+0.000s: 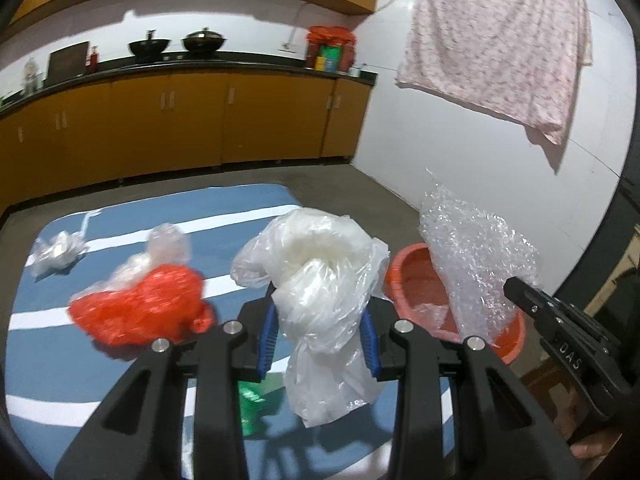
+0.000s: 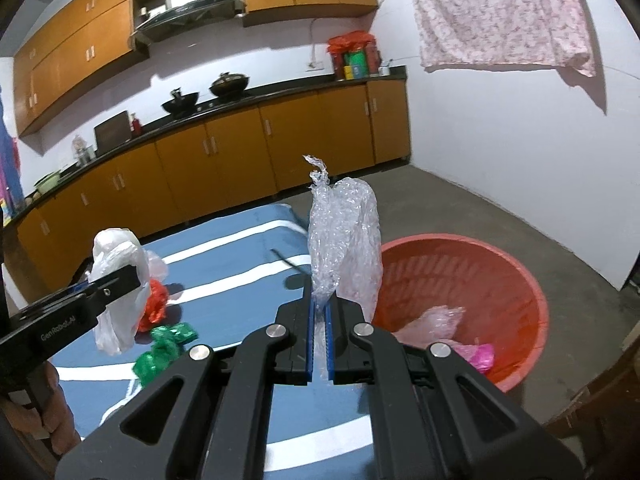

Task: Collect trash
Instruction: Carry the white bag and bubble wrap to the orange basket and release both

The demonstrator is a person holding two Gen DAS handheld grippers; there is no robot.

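Trash is split between both hands: the left hand-held gripper (image 1: pixel 320 336) pinches a white plastic bag (image 1: pixel 320 280) between its blue pads, the bag bulging above the jaws and hanging below them, over the blue striped surface (image 1: pixel 120 360). The right hand-held gripper (image 2: pixel 319 344) is clamped tight on a piece of bubble wrap (image 2: pixel 344 236), which stands upright from its fingertips just beside the red basin's (image 2: pixel 532 280) near rim. Pink and clear scraps (image 2: pixel 444 320) lie inside the basin. A red bag (image 1: pixel 140 304), a green wrapper (image 2: pixel 164 344) and clear plastic (image 1: pixel 56 252) rest on the surface.
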